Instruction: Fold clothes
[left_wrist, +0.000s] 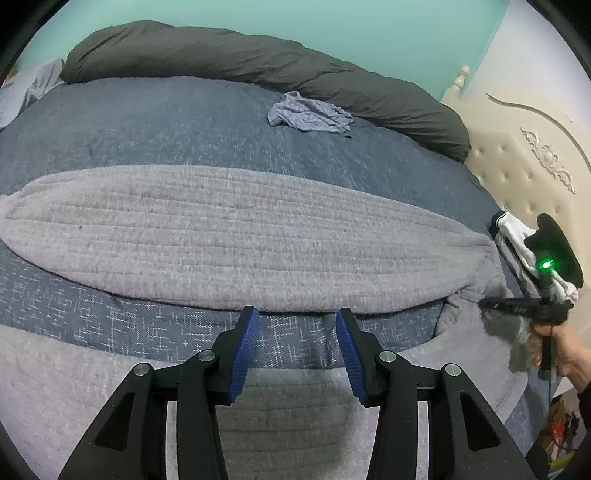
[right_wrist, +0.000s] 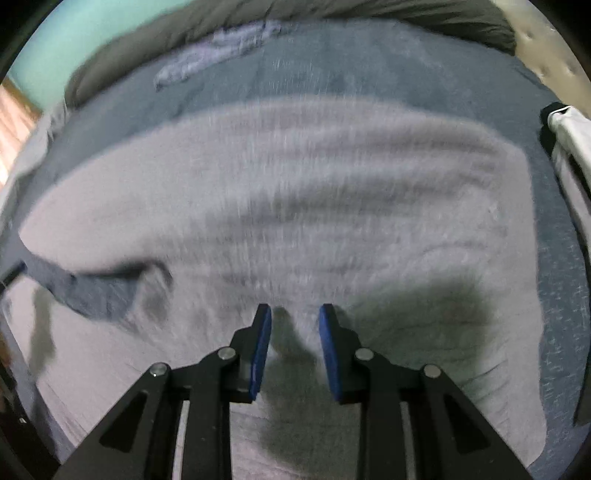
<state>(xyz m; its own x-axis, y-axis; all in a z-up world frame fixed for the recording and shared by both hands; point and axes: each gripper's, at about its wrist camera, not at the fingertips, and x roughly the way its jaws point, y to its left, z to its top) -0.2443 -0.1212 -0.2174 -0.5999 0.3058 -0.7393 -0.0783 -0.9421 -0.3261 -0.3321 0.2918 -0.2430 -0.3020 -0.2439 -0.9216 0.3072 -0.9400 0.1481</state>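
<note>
A grey ribbed garment (left_wrist: 236, 236) lies spread on the blue bedcover (left_wrist: 166, 122), with another grey part near the front edge (left_wrist: 74, 387). My left gripper (left_wrist: 298, 317) is open and empty, its blue pads above the bedcover strip between the two grey parts. My right gripper (right_wrist: 295, 314) is open and empty just above the same grey garment (right_wrist: 295, 206); this view is motion-blurred. The right gripper also shows at the right edge of the left wrist view (left_wrist: 487, 303), beside the garment's right end. A crumpled blue-grey cloth (left_wrist: 310, 112) lies farther back.
A dark grey duvet roll (left_wrist: 258, 62) runs along the far side of the bed. A cream padded headboard (left_wrist: 524, 162) stands at the right. A black-and-white garment (left_wrist: 517, 240) lies by the headboard, and shows in the right wrist view (right_wrist: 569, 125). The wall is teal.
</note>
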